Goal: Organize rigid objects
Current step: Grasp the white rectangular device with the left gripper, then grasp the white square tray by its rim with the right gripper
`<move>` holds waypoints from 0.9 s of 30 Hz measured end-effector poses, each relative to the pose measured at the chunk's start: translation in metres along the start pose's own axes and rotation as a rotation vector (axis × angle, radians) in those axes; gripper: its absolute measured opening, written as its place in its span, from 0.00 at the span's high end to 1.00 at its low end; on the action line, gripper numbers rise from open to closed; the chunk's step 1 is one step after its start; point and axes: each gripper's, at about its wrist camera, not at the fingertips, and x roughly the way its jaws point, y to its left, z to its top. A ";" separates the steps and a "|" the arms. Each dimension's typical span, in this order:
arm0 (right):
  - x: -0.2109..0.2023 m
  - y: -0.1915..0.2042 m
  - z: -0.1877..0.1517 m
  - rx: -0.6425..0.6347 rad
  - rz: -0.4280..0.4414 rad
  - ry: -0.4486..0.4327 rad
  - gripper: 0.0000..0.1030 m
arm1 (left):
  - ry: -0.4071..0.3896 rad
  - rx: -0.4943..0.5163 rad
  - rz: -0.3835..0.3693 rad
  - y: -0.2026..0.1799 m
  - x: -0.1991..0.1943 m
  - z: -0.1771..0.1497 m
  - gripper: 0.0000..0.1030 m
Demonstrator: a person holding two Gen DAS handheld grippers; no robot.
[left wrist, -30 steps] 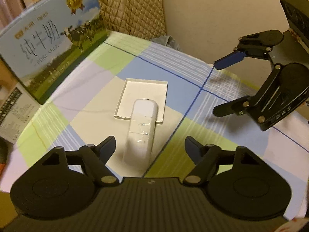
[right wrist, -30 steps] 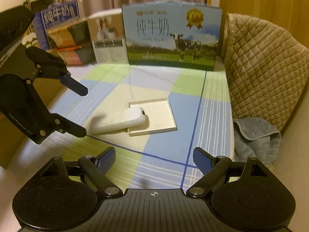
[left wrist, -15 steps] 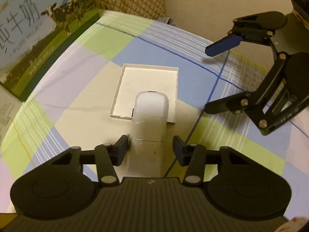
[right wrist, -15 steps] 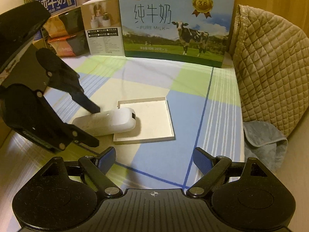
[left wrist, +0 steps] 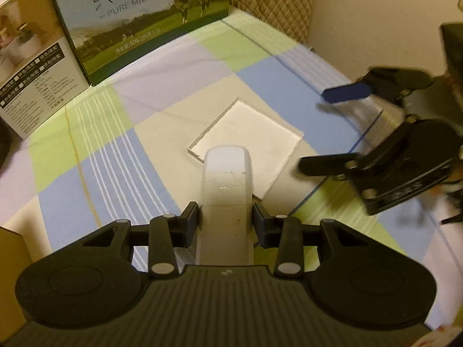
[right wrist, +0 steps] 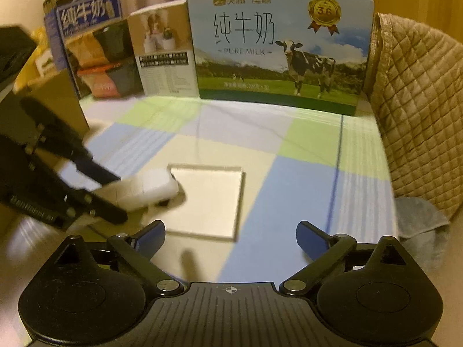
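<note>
At the bottom centre of the left wrist view, the left gripper (left wrist: 226,219) has just closed its jaws on the near end of a long white case (left wrist: 227,190), its dark pads pressing both sides. The case's far, rounded end reaches over the near corner of a shallow white tray (left wrist: 269,133), which lies flat on the checked cloth (left wrist: 95,150) at mid-frame. At the right edge, blurred, the right gripper (left wrist: 327,127) hangs beside the tray, jaws spread wide and just opened further, with nothing between them. Farther back, in the upper left, a milk carton box (left wrist: 139,23) stands upright beside a smaller printed box (left wrist: 31,66). A quilted cover (left wrist: 275,0) fills the top.
</note>
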 end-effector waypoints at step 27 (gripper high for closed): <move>0.023 0.036 -0.009 -0.015 -0.133 0.083 0.18 | 0.037 -0.039 0.103 0.001 0.005 -0.031 0.57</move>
